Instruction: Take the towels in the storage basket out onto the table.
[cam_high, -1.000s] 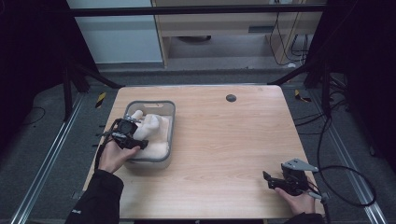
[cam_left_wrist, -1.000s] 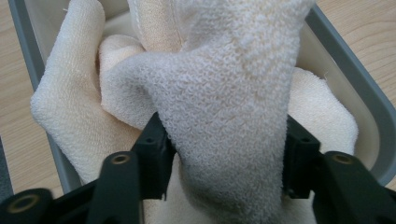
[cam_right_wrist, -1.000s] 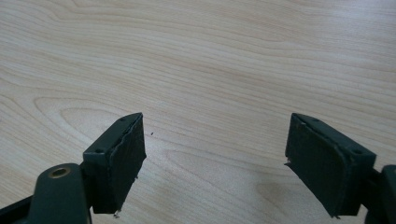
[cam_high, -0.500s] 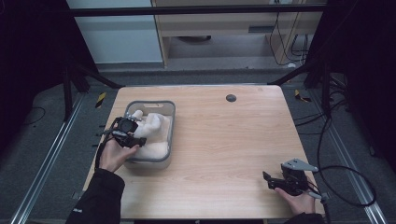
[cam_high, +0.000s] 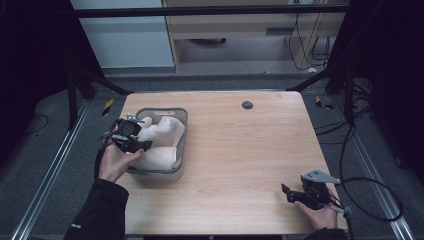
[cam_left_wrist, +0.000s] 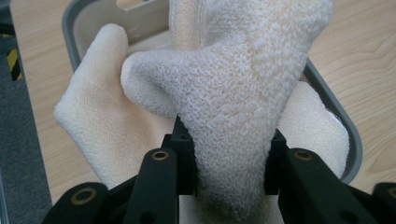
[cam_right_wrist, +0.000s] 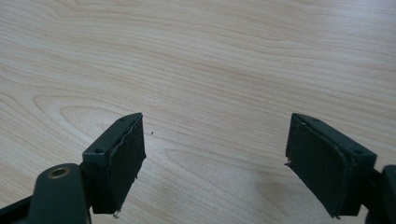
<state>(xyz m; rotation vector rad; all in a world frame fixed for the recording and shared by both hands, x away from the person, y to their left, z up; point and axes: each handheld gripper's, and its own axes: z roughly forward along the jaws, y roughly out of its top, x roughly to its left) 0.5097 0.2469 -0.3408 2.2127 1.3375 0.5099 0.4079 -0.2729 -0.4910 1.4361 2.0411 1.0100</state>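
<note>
Where the table (cam_high: 240, 150) bears a grey bin (cam_high: 181, 117) at its left, a cream towel (cam_left_wrist: 233, 93) lies in it, pinched by the left gripper (cam_high: 131, 139); the right gripper (cam_right_wrist: 215, 154) rests near-right, jaws wide apart

One table (cam_high: 240, 150), with one grey bin (cam_high: 181, 116) on it. One cream towel (cam_high: 162, 137) lies in the bin; whether it is a single piece or more cannot be told. Two grippers: the left gripper (cam_high: 131, 140) and the right gripper (cam_high: 295, 194). One dark round spot (cam_high: 247, 105) on the tabletop
</note>
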